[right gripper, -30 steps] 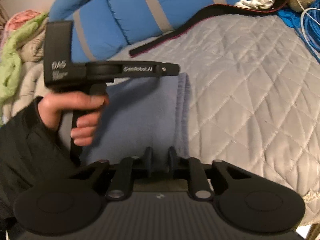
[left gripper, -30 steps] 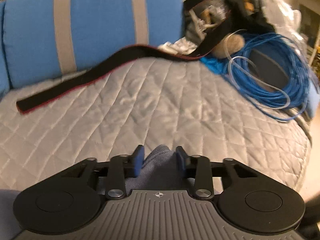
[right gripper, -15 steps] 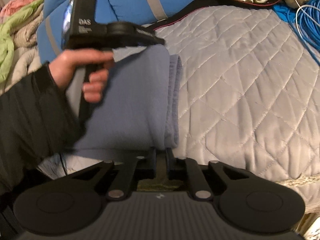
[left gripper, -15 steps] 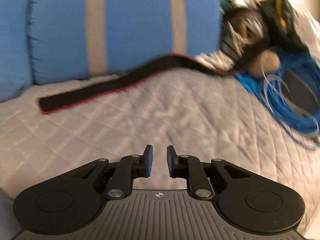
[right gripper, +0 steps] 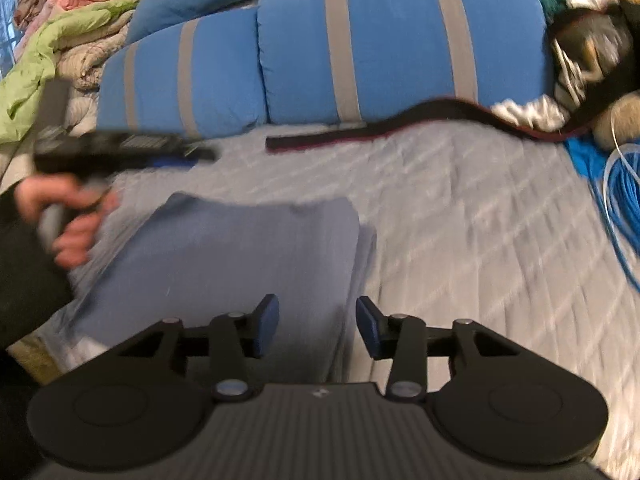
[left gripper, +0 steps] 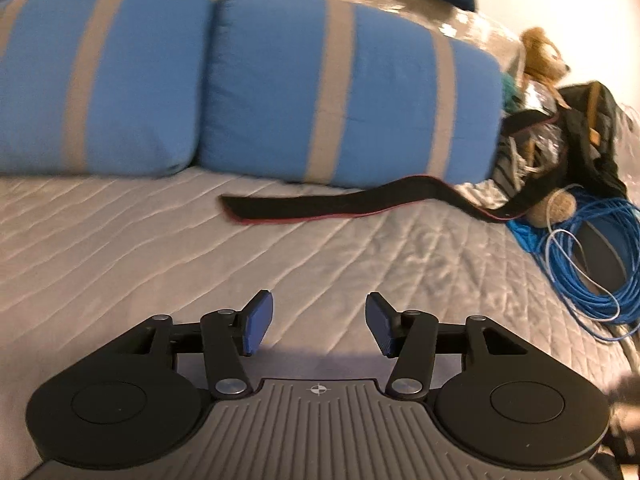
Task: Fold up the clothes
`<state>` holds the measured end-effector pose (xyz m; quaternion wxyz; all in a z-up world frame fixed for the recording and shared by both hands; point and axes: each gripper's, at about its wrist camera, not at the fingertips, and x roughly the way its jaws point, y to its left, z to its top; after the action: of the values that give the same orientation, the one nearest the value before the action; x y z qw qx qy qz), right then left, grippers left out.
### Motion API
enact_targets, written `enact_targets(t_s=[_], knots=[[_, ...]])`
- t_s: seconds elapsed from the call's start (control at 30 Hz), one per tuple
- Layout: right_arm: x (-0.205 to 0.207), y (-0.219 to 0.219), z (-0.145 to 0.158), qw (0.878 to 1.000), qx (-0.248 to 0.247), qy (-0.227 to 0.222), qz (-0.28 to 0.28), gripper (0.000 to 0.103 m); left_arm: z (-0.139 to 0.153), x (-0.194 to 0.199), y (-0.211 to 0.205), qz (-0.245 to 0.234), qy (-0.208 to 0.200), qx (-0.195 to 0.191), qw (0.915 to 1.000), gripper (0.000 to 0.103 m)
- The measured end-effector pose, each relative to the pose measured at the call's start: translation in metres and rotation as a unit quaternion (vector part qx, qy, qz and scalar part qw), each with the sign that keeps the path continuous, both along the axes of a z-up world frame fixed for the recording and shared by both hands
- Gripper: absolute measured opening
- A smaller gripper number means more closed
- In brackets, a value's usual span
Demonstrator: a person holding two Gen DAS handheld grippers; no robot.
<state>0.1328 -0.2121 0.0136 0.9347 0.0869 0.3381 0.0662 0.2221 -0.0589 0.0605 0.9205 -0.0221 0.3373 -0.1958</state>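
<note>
Half a second before, both grippers had their fingers almost together; now both were released. The left gripper point(left gripper: 319, 328) had its blue pads point(left gripper: 256, 328) spread wide over the bare grey quilt point(left gripper: 360, 248) of the bed and held nothing. The right gripper point(right gripper: 317, 330) had also let go, its fingers apart just above the near end of the folded blue-grey garment point(right gripper: 240, 256).

The garment lay flat on the quilt point(right gripper: 460, 240) toward the left edge of the bed, with a folded border along its right side. A second ago the left fingers were around a fold of this cloth; now the cloth was free of both grippers.

Two blue pillows with grey stripes point(left gripper: 340, 92) stood at the head of the bed. Before them a black strap with a red edge point(left gripper: 340, 204) lay across the quilt, well apart from the garment. At the right edge were a coil of blue cable point(left gripper: 592, 264), a black bag point(left gripper: 580, 128) and a plush toy point(left gripper: 540, 56).

Only the right wrist view showed the garment, the left hand point(right gripper: 68, 216) gripping the blurred handle of its device beside the cloth, the dark sleeve point(right gripper: 28, 280), and a pile of green and pink bedding point(right gripper: 68, 28) at the far left. Only the left wrist view showed the toy's head clearly. Nothing lay between the grippers and the garment.
</note>
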Motion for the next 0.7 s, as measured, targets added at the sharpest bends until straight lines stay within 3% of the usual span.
enact_targets(t_s=[0.13,0.2,0.23,0.33,0.47,0.6,0.7], knots=[[0.035,0.010,0.004,0.999,-0.032,-0.027,0.000,0.028,-0.007,-0.014,0.039,0.026,0.020,-0.004,0.9995,0.050],[0.054,0.013,0.004,0.999,-0.038,-0.026,-0.010,0.008,-0.010,-0.019,0.051,0.028,0.021,0.008,0.9994,0.050],[0.062,0.015,0.003,0.999,-0.036,-0.020,-0.013,0.005,-0.012,-0.021,0.057,0.030,0.021,0.013,0.9993,0.050],[0.083,0.020,-0.004,0.999,-0.045,0.001,-0.012,0.003,-0.018,-0.021,0.071,0.042,0.033,0.015,0.9985,0.050],[0.095,0.016,-0.016,0.998,-0.057,0.024,-0.031,0.010,-0.029,-0.012,0.072,0.059,0.072,0.030,0.9952,0.049],[0.086,0.013,-0.008,0.998,-0.051,0.010,-0.029,0.016,-0.029,0.001,0.070,0.058,0.058,0.030,0.9961,0.049],[0.078,0.015,-0.001,0.998,-0.054,0.001,-0.027,0.012,-0.034,0.018,0.074,0.062,0.060,0.017,0.9961,0.049]])
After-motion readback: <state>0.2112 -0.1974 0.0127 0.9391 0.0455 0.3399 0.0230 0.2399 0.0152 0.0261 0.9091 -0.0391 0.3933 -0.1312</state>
